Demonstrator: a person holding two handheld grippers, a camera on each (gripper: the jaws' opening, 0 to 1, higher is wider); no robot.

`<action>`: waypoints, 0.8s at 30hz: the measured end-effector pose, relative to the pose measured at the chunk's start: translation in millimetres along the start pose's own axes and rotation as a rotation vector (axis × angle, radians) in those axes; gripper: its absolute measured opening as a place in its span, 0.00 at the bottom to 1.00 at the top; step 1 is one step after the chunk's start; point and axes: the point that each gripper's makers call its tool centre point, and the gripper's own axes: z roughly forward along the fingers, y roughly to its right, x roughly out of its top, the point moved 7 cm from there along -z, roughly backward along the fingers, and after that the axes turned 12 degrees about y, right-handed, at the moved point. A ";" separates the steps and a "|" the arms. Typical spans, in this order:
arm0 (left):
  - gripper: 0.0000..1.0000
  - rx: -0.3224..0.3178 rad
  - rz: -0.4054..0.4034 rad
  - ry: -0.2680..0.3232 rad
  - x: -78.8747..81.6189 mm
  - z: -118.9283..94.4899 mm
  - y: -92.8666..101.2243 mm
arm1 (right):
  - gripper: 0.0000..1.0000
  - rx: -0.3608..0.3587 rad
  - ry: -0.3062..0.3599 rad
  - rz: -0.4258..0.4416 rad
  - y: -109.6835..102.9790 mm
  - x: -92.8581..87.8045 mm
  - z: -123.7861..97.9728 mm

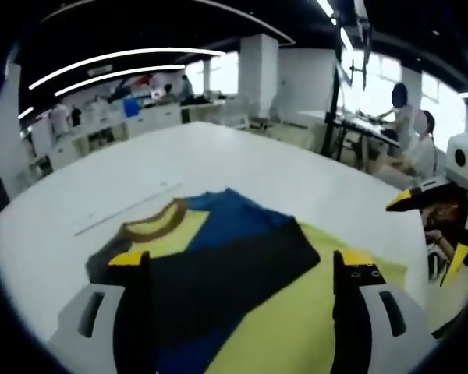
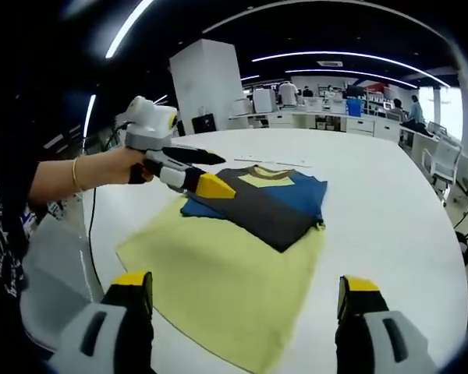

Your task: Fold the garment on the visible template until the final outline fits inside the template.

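A folded T-shirt [image 2: 257,204] lies on a yellow template [image 2: 218,280] mid-table [image 2: 390,210]; left gripper [image 2: 207,173] and right gripper [image 2: 246,292] hover, jaws spread and empty

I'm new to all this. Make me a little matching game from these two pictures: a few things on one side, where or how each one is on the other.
Things:
1. garment
2. yellow template
3. left claw
4. right claw

Places or states:
A. open, low in the right gripper view, holding nothing
B. flat on the white table, under the clothing
C. held in a person's hand, above the clothing's edge
D. blue, dark and yellow, lying on the sheet

Pairs: 1-D, 2-B, 3-C, 4-A
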 end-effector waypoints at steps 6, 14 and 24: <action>0.99 0.051 0.005 -0.017 -8.8 -28.6 -18.7 | 1.00 0.001 0.003 -0.007 0.3 3.9 1.7; 0.99 0.113 0.010 -0.073 -29.0 -70.1 -39.5 | 1.00 0.008 -0.043 -0.018 1.9 -3.1 3.4; 0.99 0.168 -0.031 -0.118 -61.0 -118.9 -40.3 | 1.00 0.012 -0.096 -0.010 -1.4 -17.5 -3.0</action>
